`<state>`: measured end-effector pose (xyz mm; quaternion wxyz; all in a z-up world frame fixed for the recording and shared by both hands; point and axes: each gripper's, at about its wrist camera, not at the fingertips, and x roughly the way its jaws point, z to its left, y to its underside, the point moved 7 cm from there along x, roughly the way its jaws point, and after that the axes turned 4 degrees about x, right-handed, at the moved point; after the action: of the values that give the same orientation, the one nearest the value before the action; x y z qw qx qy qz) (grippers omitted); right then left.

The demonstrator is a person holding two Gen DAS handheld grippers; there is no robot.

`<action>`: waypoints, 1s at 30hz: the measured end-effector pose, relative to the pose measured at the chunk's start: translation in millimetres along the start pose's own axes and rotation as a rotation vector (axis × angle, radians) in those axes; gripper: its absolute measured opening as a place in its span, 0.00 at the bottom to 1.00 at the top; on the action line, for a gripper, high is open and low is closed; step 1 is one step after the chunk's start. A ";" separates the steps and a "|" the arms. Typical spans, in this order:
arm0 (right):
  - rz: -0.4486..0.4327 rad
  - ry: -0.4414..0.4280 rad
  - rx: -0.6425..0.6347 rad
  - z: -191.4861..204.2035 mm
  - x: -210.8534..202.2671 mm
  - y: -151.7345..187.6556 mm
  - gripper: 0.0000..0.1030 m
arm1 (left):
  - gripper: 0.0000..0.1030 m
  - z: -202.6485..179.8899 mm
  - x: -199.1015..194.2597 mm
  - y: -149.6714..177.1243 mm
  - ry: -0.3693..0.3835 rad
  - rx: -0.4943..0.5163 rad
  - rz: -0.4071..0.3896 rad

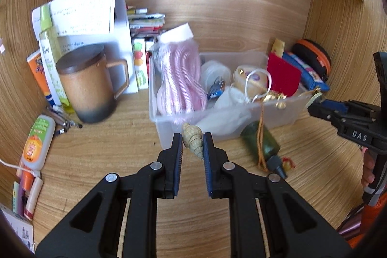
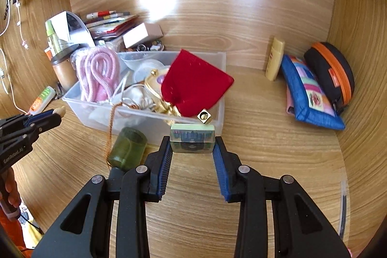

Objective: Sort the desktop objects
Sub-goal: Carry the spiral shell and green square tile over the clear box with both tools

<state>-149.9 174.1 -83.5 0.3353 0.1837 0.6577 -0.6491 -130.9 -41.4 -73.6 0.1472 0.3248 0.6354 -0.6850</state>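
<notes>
My left gripper (image 1: 192, 143) is shut on a beige spiral seashell (image 1: 192, 139), held just in front of the clear plastic bin (image 1: 287, 114); it also shows in the right wrist view (image 2: 52, 116). My right gripper (image 2: 192, 148) is shut on a small green-and-clear block (image 2: 192, 141) with a gold cube charm (image 2: 204, 116) above it, at the bin's front wall (image 2: 219, 120). The right gripper shows in the left wrist view (image 1: 316, 104). The bin holds a pink rope (image 1: 180, 79), a red velvet pouch (image 2: 193, 86) and several small items.
A dark green bottle (image 1: 262, 144) with an orange cord lies in front of the bin. A brown lidded mug (image 1: 88, 84), papers and tubes (image 1: 38, 139) crowd the left. A blue pouch (image 2: 309, 93), a black-orange case (image 2: 331, 74) and a yellow tube (image 2: 274, 58) stand right.
</notes>
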 end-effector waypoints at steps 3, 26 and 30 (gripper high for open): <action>-0.010 -0.008 -0.014 4.8 -1.1 -5.6 0.30 | 0.15 -2.0 -0.2 -9.5 0.001 0.005 -0.015; 0.001 -0.061 -0.120 34.7 25.0 -32.9 0.30 | 0.15 -14.2 28.6 -40.5 0.059 0.039 -0.018; 0.013 -0.065 -0.128 37.8 31.9 -33.0 0.30 | 0.15 -12.6 35.6 -39.6 0.063 0.032 -0.001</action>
<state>-187.2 128.0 -78.5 0.3718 0.1448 0.6853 -0.6092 -178.5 -15.9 -65.2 0.1216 0.3480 0.6290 -0.6845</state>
